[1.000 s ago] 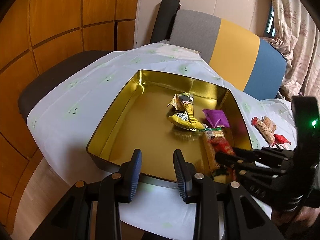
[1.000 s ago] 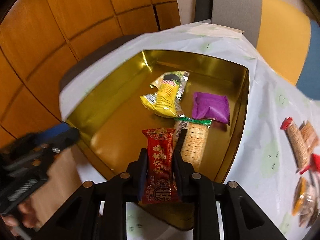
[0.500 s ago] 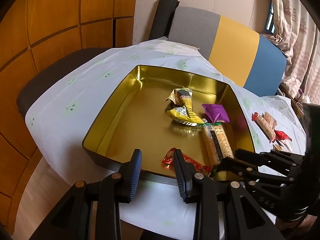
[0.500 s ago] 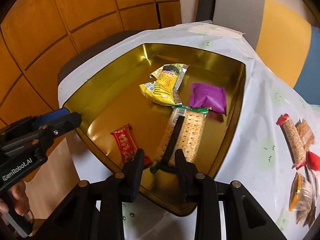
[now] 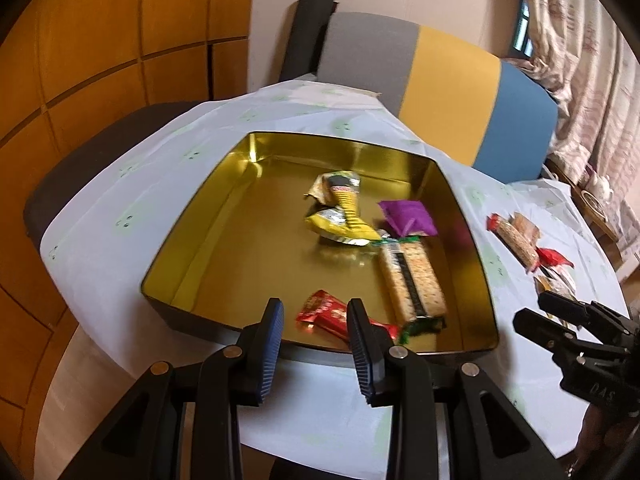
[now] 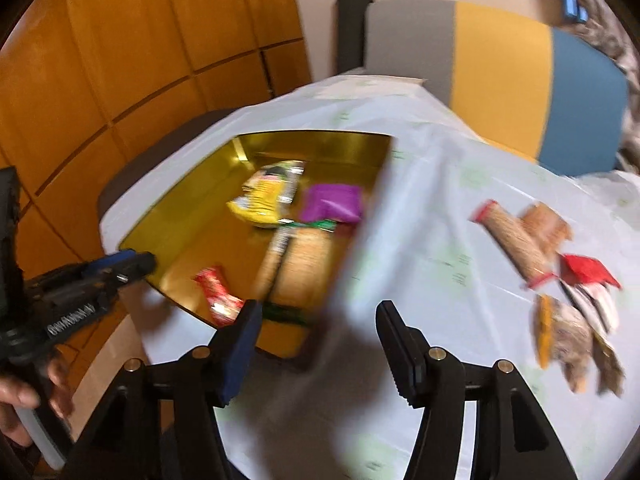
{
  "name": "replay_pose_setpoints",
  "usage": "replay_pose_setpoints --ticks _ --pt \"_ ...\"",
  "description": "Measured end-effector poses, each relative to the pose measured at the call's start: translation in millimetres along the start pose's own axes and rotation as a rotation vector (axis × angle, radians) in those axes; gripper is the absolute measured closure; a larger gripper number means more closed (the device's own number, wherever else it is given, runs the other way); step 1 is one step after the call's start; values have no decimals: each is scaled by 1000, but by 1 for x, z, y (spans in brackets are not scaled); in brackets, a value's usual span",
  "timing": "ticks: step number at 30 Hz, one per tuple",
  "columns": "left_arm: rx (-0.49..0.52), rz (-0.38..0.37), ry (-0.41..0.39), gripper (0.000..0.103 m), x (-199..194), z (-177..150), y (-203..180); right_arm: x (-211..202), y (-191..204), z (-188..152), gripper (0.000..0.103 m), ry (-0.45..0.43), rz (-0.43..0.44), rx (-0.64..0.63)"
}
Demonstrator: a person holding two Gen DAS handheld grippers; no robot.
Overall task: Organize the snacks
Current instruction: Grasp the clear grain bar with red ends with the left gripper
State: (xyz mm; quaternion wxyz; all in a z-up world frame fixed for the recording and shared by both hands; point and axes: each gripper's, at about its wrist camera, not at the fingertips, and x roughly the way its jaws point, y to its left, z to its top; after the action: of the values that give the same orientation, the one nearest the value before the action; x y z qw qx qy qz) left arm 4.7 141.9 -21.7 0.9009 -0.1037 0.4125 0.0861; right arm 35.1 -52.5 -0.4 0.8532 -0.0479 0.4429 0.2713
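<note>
Right gripper (image 6: 318,344) empty, loose snacks lie to its right

Its jaws have just been opening and stand wide with nothing between them; the left gripper (image 5: 314,344) keeps narrow, empty jaws near the gold tin (image 5: 474,280). The red-capped snack bar (image 6: 510,246) lies on the surface right and farther, its long axis running diagonal from far-left to near-right; the right gripper is nearer
</note>
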Motion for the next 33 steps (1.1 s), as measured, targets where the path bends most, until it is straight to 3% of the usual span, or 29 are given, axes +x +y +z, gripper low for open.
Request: replay_pose_setpoints --ticks 2,13,16,19,22,26,28,33 --pt "17 -14 0 70 -1 0 -6 -5 -18 -5 35 17 -30 22" --pt "71 -38 16 70 -2 0 -28 -23 -133 -23 34 181 -220 78" --pt "78 -54 17 70 -5 2 -34 -37 -163 -19 22 180 -244 69" --pt "117 -79 3 70 -12 5 -47 -43 -191 -12 21 173 -277 73" --pt "160 -121 -3 70 -17 10 -64 -49 -233 -15 21 132 -307 171" --pt "238 -174 -12 69 -22 19 -101 -53 -286 -25 21 129 -324 443" --pt "260 -221 -1 67 -20 24 -120 -57 -295 -24 21 105 -285 484" --pt "275 -290 76 67 1 33 -163 -57 -297 -24 20 121 -295 497"
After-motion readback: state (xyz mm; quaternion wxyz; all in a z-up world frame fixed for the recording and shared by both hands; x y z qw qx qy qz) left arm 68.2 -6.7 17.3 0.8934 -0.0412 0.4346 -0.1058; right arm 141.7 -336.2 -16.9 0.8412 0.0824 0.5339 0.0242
